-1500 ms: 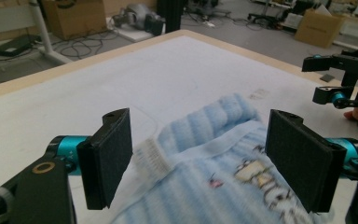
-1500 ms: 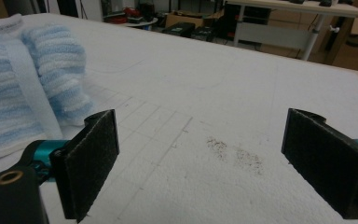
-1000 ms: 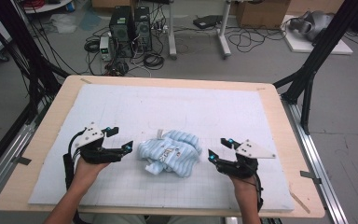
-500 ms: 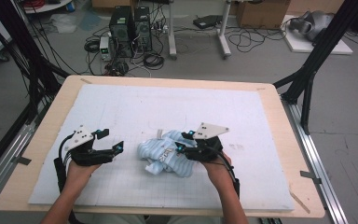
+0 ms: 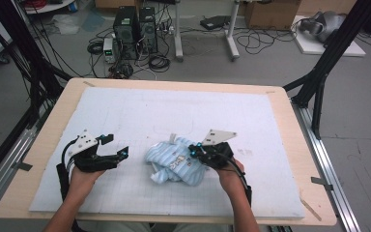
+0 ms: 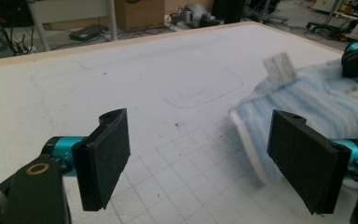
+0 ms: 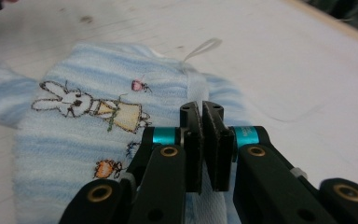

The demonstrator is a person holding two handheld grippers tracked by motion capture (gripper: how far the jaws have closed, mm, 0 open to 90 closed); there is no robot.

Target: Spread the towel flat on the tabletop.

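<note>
A small blue-and-white striped garment (image 5: 176, 163) lies crumpled in a heap on the white mat (image 5: 174, 111), toward the near side of the table (image 5: 280, 111) and close to its middle from left to right. It looks like soft, light knit or terry cloth, so it should drape and sag from wherever it is lifted, and it is neither slippery nor breakable; a pinch on a hem, a shoulder seam or a sleeve end would likely spread it better than a bite into the bulk. The right gripper (image 5: 196, 150) sits on the right side of the heap, and in the right gripper view its jaws are pressed almost together with a fold of the striped cloth between them, so it appears clamped on the garment (image 7: 98, 140). The left gripper (image 5: 118, 147) hovers just left of the heap, jaws spread wide and holding nothing, with the cloth's edge (image 6: 307, 102) near its right jaw. Bunched as it is, the garment shows no clear long axis; the heap runs roughly left to right, and a white label (image 6: 279, 66) sticks up at its far edge.
</note>
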